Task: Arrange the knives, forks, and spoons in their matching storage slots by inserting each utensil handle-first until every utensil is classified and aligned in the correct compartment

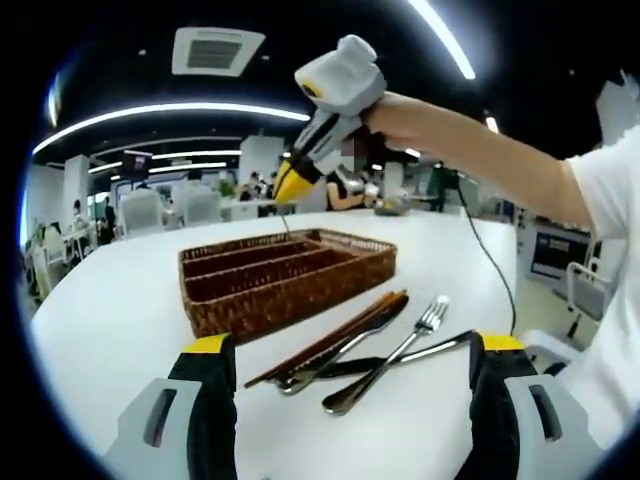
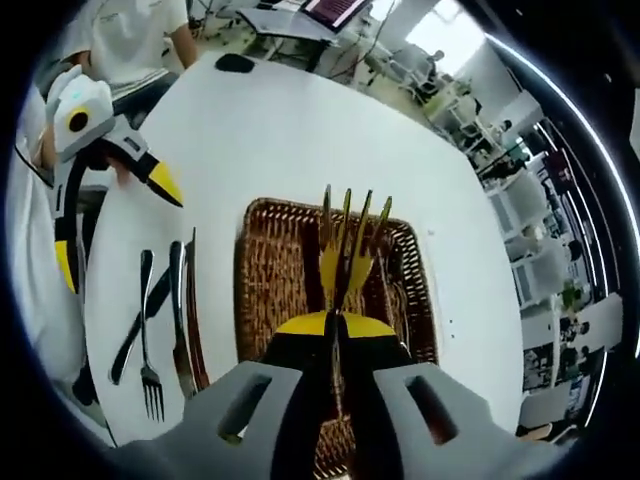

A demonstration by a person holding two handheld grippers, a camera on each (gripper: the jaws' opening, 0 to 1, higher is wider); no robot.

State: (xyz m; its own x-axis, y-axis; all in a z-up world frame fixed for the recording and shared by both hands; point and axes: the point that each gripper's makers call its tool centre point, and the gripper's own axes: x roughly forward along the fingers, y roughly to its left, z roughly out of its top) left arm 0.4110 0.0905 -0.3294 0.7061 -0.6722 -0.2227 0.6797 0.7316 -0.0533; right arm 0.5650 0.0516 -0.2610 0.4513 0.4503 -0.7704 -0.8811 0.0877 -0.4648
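Right gripper [image 2: 338,325] pinches a fork [image 2: 348,245] tight over the basket [image 2: 262,290], maybe to drop it in. Left gripper [image 1: 352,375] waits wide open by spare cutlery [image 1: 385,345] near the table [image 1: 120,290] edge.

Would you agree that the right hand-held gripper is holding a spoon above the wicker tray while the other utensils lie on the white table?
Not quite: the right hand-held gripper holds a fork, not a spoon; its tines show in the right gripper view. It is above the wicker tray, and the other utensils lie on the white table.
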